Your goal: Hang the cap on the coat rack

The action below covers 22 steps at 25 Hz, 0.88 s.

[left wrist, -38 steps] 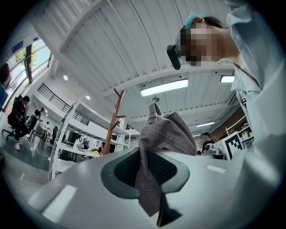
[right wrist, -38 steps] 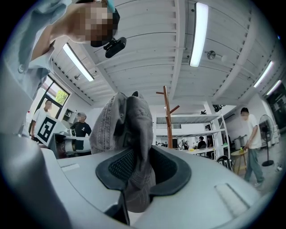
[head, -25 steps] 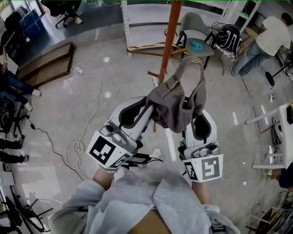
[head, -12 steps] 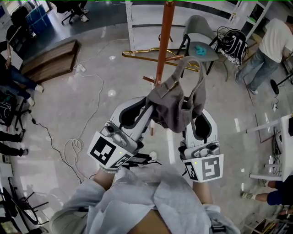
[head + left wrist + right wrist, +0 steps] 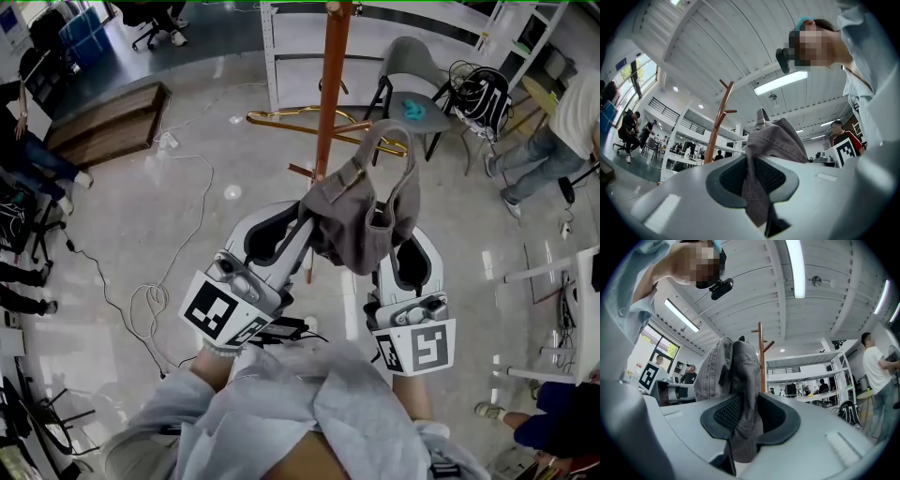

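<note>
A grey-brown cap (image 5: 361, 211) hangs stretched between my two grippers, held up in front of me, its strap loop rising toward the rack. The left gripper (image 5: 302, 223) is shut on the cap's left edge, and its own view shows the cloth (image 5: 774, 140) pinched between the pads. The right gripper (image 5: 398, 242) is shut on the right edge, the fabric (image 5: 737, 369) bunched in its jaws. The coat rack (image 5: 330, 84), an orange-brown wooden pole with short pegs, stands just beyond the cap. The rack (image 5: 717, 126) lies left of the cap in the left gripper view, and the rack (image 5: 761, 357) rises directly behind it in the right.
A grey chair (image 5: 410, 80) holding a teal object stands behind the rack, with a black backpack (image 5: 478, 89) beside it. A white shelf frame (image 5: 281, 56) and a gold rail (image 5: 300, 119) are behind the pole. A wooden bench (image 5: 103, 127) and floor cables (image 5: 150, 300) lie left; a person (image 5: 553, 141) walks at right.
The rack's pole has shifted left and slightly nearer in the head view. The person at right has walked on. Both grippers keep the same hold on the cap.
</note>
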Motion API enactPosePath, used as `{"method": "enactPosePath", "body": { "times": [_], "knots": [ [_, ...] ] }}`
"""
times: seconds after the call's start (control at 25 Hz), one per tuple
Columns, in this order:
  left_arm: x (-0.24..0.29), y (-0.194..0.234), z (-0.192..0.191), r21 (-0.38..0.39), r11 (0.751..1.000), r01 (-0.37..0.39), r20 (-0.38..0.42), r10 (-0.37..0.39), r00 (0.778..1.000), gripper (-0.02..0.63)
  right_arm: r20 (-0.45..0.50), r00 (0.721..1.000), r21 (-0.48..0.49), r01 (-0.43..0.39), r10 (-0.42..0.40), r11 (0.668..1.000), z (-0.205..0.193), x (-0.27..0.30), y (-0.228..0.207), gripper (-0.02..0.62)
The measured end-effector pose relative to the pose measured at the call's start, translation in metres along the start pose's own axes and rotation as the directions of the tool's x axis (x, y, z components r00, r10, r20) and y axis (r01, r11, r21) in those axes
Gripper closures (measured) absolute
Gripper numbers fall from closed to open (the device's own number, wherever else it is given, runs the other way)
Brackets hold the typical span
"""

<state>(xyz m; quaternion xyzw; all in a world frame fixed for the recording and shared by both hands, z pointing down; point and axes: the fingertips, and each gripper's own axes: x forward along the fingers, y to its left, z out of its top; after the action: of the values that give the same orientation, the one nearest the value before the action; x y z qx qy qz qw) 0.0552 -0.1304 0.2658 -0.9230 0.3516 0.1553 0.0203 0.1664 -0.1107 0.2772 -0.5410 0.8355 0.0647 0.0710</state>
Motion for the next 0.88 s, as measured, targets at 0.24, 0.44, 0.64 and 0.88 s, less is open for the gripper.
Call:
{"method": "enactPosePath", "body": {
  "times": [0.24, 0.44, 0.64, 0.88],
  "knots": [
    [-0.001, 0.003, -0.003, 0.009, 1.0, -0.005, 0.004, 0.005, 1.0, 0.546, 0.008, 1.0, 0.003, -0.007, 0.007, 1.0, -0.005, 0.002, 0.0, 0.491],
    [-0.001, 0.007, -0.002, 0.013, 1.0, -0.006, 0.006, 0.006, 1.0, 0.546, 0.012, 1.0, 0.003, -0.007, 0.007, 1.0, -0.005, 0.006, 0.002, 0.491],
    [-0.001, 0.012, -0.005, 0.021, 1.0, -0.004, 0.012, 0.004, 1.0, 0.546, 0.02, 1.0, 0.001, -0.008, 0.008, 1.0, -0.009, 0.01, 0.003, 0.491],
    [0.002, 0.024, 0.002, 0.014, 1.0, -0.005, 0.025, 0.005, 1.0, 0.546, 0.023, 1.0, -0.004, -0.003, 0.003, 1.0, -0.005, 0.022, 0.006, 0.491]
  ]
}}
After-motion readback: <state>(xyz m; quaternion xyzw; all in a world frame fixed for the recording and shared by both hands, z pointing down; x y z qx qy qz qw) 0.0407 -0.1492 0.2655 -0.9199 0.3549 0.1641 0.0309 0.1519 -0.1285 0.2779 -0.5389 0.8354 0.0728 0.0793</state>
